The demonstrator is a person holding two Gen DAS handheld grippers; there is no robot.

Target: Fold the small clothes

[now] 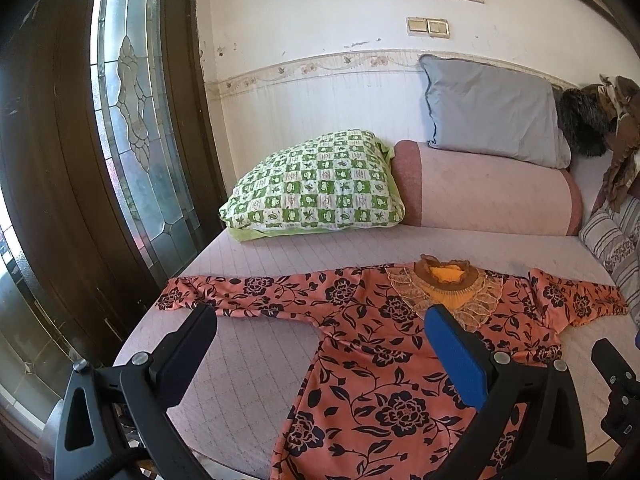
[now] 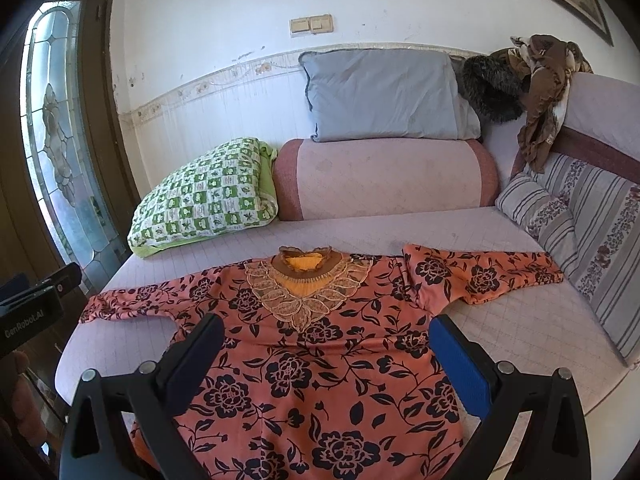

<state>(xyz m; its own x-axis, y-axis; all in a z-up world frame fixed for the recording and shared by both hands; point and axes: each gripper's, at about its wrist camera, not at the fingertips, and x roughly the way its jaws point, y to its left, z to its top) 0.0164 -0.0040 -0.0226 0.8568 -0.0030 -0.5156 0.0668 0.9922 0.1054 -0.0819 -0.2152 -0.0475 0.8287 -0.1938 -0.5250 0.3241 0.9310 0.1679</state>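
Observation:
A small orange long-sleeved top [image 1: 376, 340] [image 2: 320, 344] with black flowers and a lace collar lies flat on the pink bed [image 1: 256, 344] [image 2: 520, 320], both sleeves spread out sideways. My left gripper [image 1: 320, 316] hangs open above the top's left side, near the left sleeve [image 1: 240, 292]. Over the middle of the top's body my right gripper [image 2: 326, 324] is open as well. Neither holds anything. The right gripper's body [image 1: 616, 384] shows at the right edge of the left wrist view; the left gripper's body [image 2: 36, 304] shows at the left edge of the right wrist view.
A green checked pillow [image 1: 316, 188] [image 2: 204, 200], a pink bolster [image 1: 488, 192] [image 2: 384, 178] and a grey pillow [image 1: 492, 112] [image 2: 384, 96] sit at the back by the wall. A striped cushion [image 2: 580, 232] lines the right side. A dark door with a glass panel [image 1: 136, 120] stands left of the bed.

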